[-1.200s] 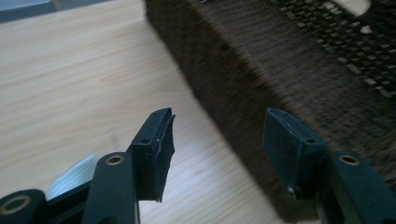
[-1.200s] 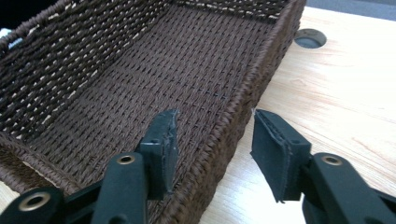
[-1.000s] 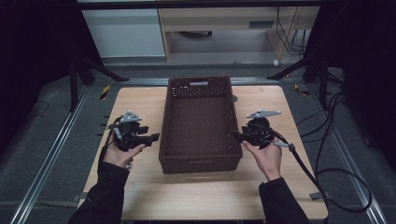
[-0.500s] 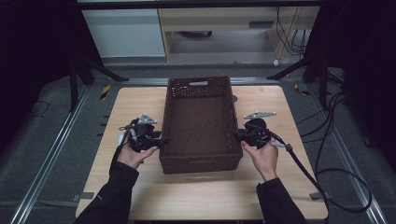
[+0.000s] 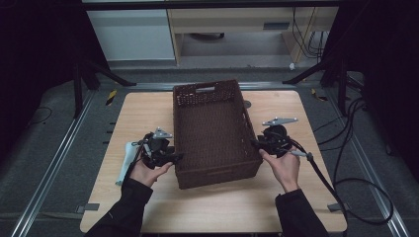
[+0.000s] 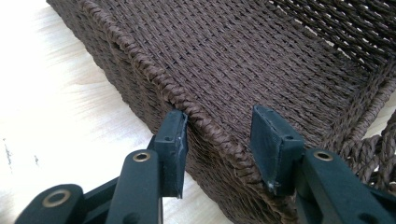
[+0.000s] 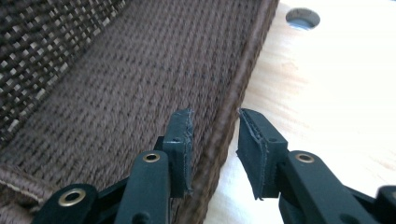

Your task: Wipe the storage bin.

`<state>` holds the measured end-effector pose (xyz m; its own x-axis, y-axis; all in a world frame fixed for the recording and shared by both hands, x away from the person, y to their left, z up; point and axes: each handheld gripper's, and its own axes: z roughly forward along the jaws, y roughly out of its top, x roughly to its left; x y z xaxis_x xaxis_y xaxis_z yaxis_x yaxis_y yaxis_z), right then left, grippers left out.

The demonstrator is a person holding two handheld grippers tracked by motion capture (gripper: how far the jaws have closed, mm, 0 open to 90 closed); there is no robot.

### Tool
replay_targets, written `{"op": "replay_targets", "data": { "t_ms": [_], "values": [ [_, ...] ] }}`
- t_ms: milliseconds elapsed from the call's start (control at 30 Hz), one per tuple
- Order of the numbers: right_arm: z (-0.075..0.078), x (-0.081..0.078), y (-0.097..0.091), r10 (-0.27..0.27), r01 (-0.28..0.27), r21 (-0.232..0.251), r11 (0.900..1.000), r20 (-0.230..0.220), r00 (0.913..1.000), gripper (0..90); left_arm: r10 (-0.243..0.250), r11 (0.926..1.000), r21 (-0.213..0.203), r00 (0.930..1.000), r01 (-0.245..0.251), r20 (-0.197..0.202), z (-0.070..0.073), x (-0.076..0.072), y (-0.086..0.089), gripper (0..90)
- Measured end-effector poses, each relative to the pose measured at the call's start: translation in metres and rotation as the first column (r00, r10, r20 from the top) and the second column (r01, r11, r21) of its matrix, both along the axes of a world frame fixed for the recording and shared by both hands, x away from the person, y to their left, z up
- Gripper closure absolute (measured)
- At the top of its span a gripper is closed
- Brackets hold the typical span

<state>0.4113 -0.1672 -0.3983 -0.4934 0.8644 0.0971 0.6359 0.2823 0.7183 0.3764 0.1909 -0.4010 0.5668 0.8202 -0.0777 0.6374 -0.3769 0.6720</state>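
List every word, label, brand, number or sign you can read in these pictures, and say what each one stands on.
No readable text anywhere.
Woven basket: no label or brand.
Wooden table: bare, no writing.
Left gripper and right gripper: black jaws without markings.
Yellow-and-black strip on the floor: a striped pattern, no words.

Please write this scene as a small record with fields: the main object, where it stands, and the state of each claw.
object: brown woven basket, empty
place: middle of wooden table
left claw: astride the basket's left rim, jaws just closing, pads not pressing the wall
right claw: astride the right rim, jaws just reopened a little, a gap at the outer pad
other: round hole in the table beside the basket
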Motion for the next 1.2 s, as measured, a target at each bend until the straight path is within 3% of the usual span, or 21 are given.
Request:
{"op": "replay_targets", "data": {
  "t_ms": [133,200,267,333,400,500,667,867,1067,1200],
  "values": [
    [-0.005,-0.003,0.004,-0.011,0.010,-0.046,0.9989,-0.020,0.9997,72.9,-0.001,0.9999,-0.013,1.0000,0.001,-0.006,0.000,0.000,0.000,54.9],
    [-0.006,-0.002,0.004,-0.022,0.021,-0.035,0.9992,-0.029,0.9993,74.2,-0.015,0.9996,-0.024,0.9998,0.015,-0.012,0.002,0.002,0.003,51.0],
    [-0.006,0.000,0.003,-0.029,0.028,-0.023,0.9993,-0.037,0.9989,75.2,-0.002,0.9997,-0.024,0.9993,0.003,0.036,0.006,0.005,0.007,45.7],
    [-0.007,0.003,0.002,-0.036,0.035,-0.026,0.9990,-0.028,0.9990,76.3,0.007,0.9993,-0.037,0.9992,-0.005,0.039,0.011,0.008,0.010,44.8],
    [-0.007,0.006,0.001,-0.043,0.042,-0.027,0.9987,-0.024,0.9988,77.1,0.012,0.9998,-0.017,0.9977,-0.010,0.066,0.015,0.013,0.010,43.8],
    [-0.008,0.011,-0.001,-0.054,0.054,-0.023,0.9983,-0.020,0.9983,78.1,0.012,0.9999,0.004,0.9979,-0.013,0.064,0.011,0.026,0.009,44.4],
    [-0.008,0.009,-0.001,-0.057,0.057,-0.014,0.9983,-0.002,0.9983,73.3,0.003,0.9993,-0.038,0.9983,-0.001,0.058,-0.002,0.033,0.007,45.5],
    [0.000,-0.001,-0.004,-0.043,0.043,-0.003,0.9991,-0.009,0.9990,67.2,0.015,0.9993,-0.034,0.9991,-0.013,0.041,0.001,0.029,0.005,51.1],
    [-0.005,-0.005,0.000,-0.057,0.056,-0.073,0.9958,-0.014,0.9983,78.3,0.016,0.9999,0.002,0.9975,-0.016,0.068,0.004,0.019,-0.001,54.5],
    [-0.006,-0.001,-0.002,-0.073,0.072,-0.062,0.9955,-0.015,0.9972,80.7,0.006,0.9999,-0.011,0.9980,-0.005,0.063,0.005,0.017,-0.003,54.0]
  ]
}}
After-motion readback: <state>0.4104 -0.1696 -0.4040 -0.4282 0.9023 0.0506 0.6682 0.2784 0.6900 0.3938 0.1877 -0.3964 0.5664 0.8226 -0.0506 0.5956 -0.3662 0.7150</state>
